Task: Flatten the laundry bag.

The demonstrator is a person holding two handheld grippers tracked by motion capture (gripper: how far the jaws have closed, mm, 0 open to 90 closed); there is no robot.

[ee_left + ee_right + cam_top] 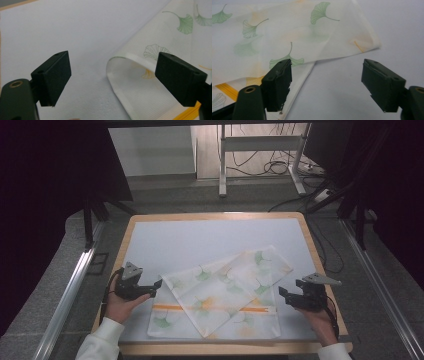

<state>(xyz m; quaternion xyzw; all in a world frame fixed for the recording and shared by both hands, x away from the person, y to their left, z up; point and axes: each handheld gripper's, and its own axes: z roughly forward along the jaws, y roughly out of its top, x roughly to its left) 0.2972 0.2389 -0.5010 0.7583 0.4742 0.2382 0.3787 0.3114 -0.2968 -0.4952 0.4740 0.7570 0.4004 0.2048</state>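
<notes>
Table [150, 235]: pale top, wooden edge, bare across its far half. Cloth [225, 292]: white with green and orange leaf print and an orange stripe, lying flat on the near half of the table; one layer folded diagonally over another, its long axis running from about 8 o'clock up to 2 o'clock. Left gripper [156, 286]: at the cloth's 9 o'clock side, jaws spread wide with nothing between them; in the left gripper view the rounded folded edge of the cloth [117, 72] sits in the gap between the jaws, just ahead. Right gripper [283, 296]: at the cloth's 3 o'clock side, jaws likewise wide apart and empty; in the right gripper view the cloth [287, 37] lies ahead toward 11 o'clock, bare table between the jaws. Judgement: the left gripper is nearer a graspable edge.
</notes>
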